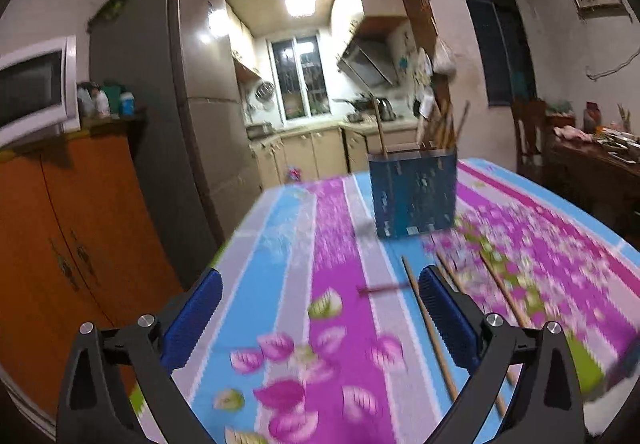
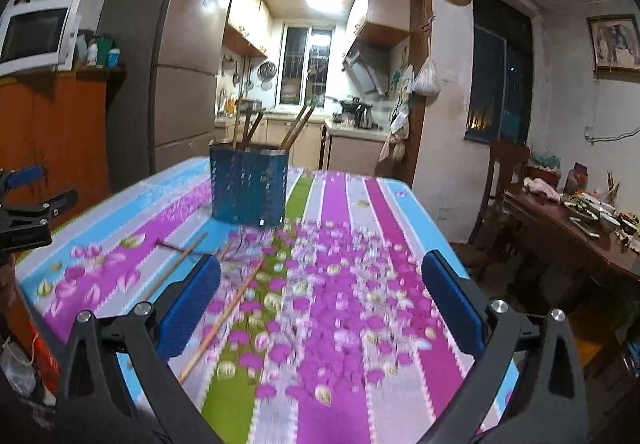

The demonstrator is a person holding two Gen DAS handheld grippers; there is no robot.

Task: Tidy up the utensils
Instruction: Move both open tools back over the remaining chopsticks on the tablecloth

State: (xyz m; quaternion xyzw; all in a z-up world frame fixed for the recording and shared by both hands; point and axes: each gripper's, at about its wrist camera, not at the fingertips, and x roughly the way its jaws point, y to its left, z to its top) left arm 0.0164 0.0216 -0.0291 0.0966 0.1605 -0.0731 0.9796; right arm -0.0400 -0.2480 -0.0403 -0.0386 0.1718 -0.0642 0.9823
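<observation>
Left gripper [image 1: 320,292] and right gripper [image 2: 320,276]: both released, jaws spread, holding nothing. The blue perforated utensil holder [image 2: 248,188] stands near the far edge of the floral-clothed table [image 2: 360,284], with wooden chopsticks [image 2: 220,318] lying loose before it.

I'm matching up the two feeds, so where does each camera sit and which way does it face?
Left wrist: on the left gripper, low over the table's left part, facing the kitchen; its open blue fingers show.
Right wrist: on the right gripper, further right, facing the kitchen; its open fingers and the left gripper show.
Shared: blue holder, loose chopsticks, fridge.
</observation>
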